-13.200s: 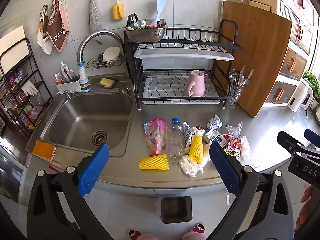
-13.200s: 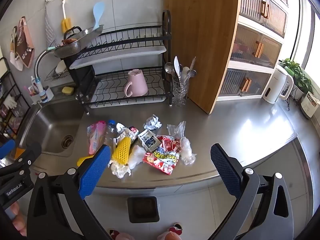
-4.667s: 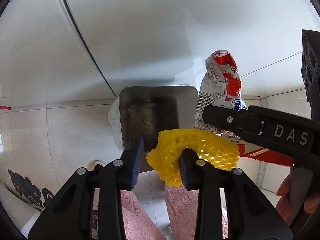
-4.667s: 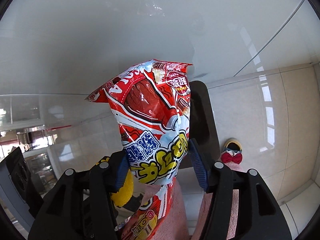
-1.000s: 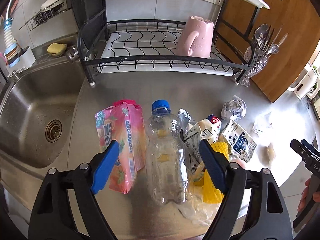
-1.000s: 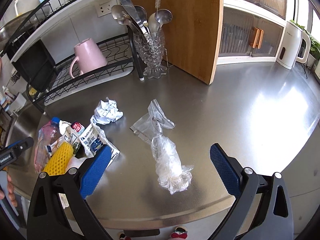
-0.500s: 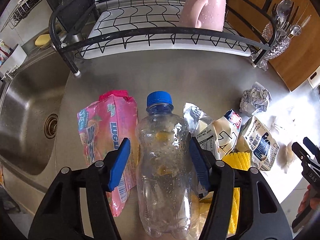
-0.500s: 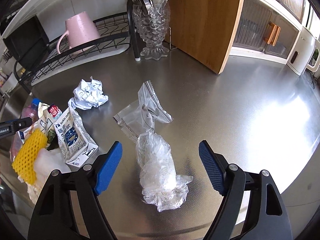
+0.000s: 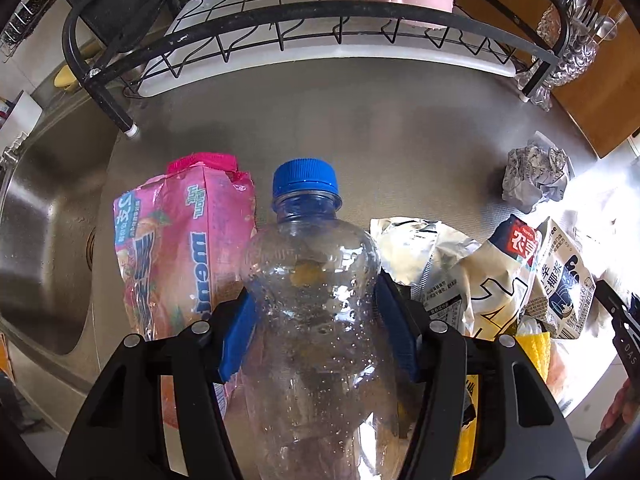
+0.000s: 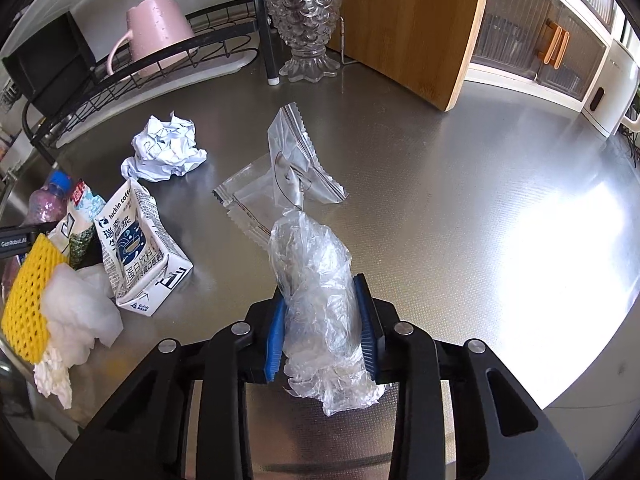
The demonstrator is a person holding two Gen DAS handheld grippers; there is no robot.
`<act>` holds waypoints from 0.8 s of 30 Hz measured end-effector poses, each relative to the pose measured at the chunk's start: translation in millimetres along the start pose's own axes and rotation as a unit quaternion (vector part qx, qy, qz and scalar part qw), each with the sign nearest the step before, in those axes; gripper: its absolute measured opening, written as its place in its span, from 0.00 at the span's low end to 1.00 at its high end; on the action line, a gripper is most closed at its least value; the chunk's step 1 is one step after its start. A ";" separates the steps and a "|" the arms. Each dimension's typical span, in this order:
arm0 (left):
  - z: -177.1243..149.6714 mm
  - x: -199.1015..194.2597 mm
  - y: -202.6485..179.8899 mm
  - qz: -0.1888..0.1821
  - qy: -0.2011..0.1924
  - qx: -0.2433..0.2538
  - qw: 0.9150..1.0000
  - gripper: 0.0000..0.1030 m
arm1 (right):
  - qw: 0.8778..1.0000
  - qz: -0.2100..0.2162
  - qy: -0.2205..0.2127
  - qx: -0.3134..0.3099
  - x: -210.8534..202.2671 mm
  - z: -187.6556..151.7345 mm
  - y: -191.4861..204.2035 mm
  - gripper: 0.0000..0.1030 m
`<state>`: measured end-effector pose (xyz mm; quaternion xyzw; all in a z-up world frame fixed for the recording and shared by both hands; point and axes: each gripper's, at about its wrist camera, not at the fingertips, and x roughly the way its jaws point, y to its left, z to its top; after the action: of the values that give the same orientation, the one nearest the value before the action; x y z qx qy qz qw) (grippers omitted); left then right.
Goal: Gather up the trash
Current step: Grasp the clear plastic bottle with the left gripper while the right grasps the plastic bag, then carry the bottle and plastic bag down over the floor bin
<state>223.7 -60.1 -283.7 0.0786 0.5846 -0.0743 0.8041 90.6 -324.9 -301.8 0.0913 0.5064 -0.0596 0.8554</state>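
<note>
Clamping my left gripper (image 9: 316,328) on the clear bottle (image 9: 316,320) beside the pink packet (image 9: 180,248); my right gripper's (image 10: 320,328) jaws are closing on crumpled plastic wrap (image 10: 316,292).

Home kitchen: steel sink (image 9: 36,216), dish rack (image 9: 280,20) holding pink mug (image 10: 158,30), wooden chopping board (image 10: 404,20).

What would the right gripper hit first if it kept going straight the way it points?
The right gripper, closing on the crumpled plastic wrap, would probably meet the steel counter just under it.
</note>
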 end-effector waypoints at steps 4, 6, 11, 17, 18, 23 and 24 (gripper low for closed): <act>2.7 2.0 -0.1 -0.002 -0.003 0.000 1.000 0.54 | 1.000 0.008 -0.003 0.005 -3.2 -0.7 -1.8 0.22; 1.6 -1.6 -1.4 -0.006 -0.009 -0.004 1.000 0.53 | 1.000 0.011 -0.008 0.004 -6.7 1.6 -1.4 0.20; 7.3 -24.0 -2.8 -0.007 -0.039 -0.012 0.999 0.46 | 1.000 0.014 -0.024 0.005 -19.9 8.2 0.5 0.20; 10.7 -57.7 -3.7 -0.007 -0.072 -0.009 0.997 0.45 | 0.999 0.018 -0.046 0.007 -39.2 14.1 1.5 0.19; 10.0 -63.1 -4.1 -0.007 -0.076 -0.009 0.997 0.45 | 0.999 0.019 -0.050 0.008 -42.9 14.9 1.2 0.19; 3.5 -94.1 -3.7 -0.008 -0.104 -0.011 0.994 0.45 | 0.997 0.025 -0.073 0.007 -65.3 15.8 2.5 0.19; 1.8 -101.1 -1.4 -0.007 -0.110 -0.011 0.994 0.45 | 0.997 0.027 -0.077 0.006 -69.4 15.8 3.5 0.19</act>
<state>194.1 -59.1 -186.9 0.0573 0.4941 -0.0820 0.8636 71.5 -324.2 -233.2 0.1054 0.4363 -0.0467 0.8924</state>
